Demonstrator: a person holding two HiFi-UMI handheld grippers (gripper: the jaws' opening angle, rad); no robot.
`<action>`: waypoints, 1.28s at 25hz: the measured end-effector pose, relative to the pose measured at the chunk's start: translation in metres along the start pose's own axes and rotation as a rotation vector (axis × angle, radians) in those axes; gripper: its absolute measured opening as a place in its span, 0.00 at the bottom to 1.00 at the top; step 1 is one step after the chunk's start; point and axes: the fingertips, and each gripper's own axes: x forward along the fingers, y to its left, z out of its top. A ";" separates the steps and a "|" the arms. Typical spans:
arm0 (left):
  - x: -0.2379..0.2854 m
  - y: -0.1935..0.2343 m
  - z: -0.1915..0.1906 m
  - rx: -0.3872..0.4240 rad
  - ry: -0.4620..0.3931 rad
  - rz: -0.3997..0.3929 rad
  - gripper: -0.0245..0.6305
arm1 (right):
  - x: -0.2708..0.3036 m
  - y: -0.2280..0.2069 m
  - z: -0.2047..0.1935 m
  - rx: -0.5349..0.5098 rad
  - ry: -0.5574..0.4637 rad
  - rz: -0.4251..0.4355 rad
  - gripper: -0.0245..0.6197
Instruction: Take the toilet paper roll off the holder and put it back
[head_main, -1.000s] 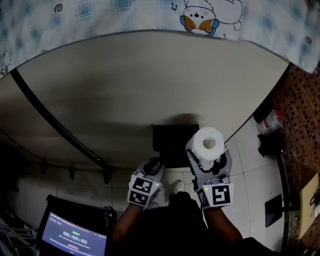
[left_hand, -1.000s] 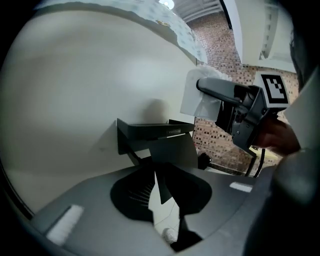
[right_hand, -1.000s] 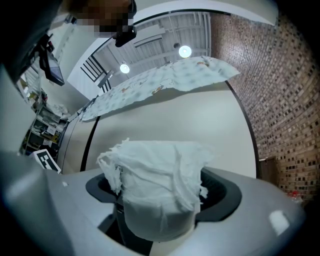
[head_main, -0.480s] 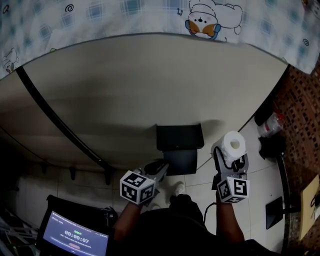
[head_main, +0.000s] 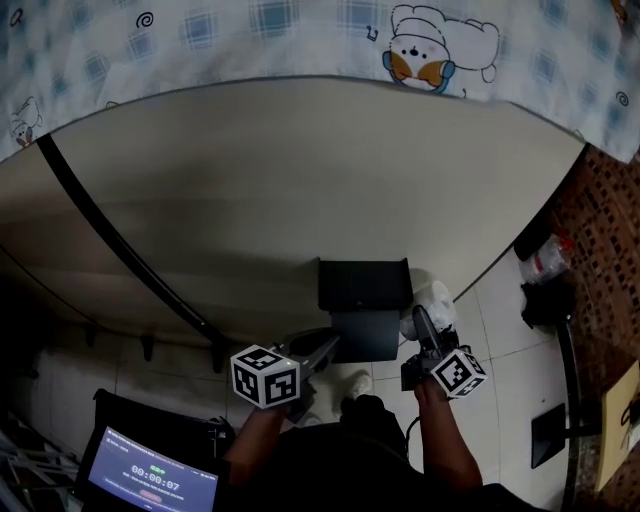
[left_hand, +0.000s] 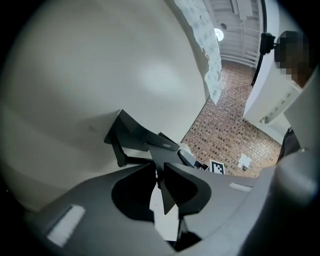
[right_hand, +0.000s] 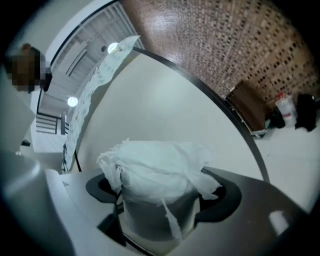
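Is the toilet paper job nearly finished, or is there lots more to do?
About halfway. Done: the white toilet paper roll is off the black holder, which is bare. In hand: the right gripper clamps the roll just beside the holder. Left: sliding it back on and letting go.

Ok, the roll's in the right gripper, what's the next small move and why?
Probably carry the right gripper left toward the black holder: the toilet paper roll is clamped in its jaws, off the holder and just right of it.
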 end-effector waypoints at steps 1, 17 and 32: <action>0.000 0.000 0.000 0.008 0.005 0.005 0.15 | 0.003 -0.001 -0.002 0.047 -0.008 0.017 0.71; 0.000 -0.001 0.001 0.029 0.029 0.017 0.15 | 0.033 0.000 -0.020 0.513 -0.158 0.259 0.71; 0.000 -0.001 0.000 0.029 0.038 0.019 0.15 | 0.022 0.017 -0.066 0.407 0.126 0.405 0.69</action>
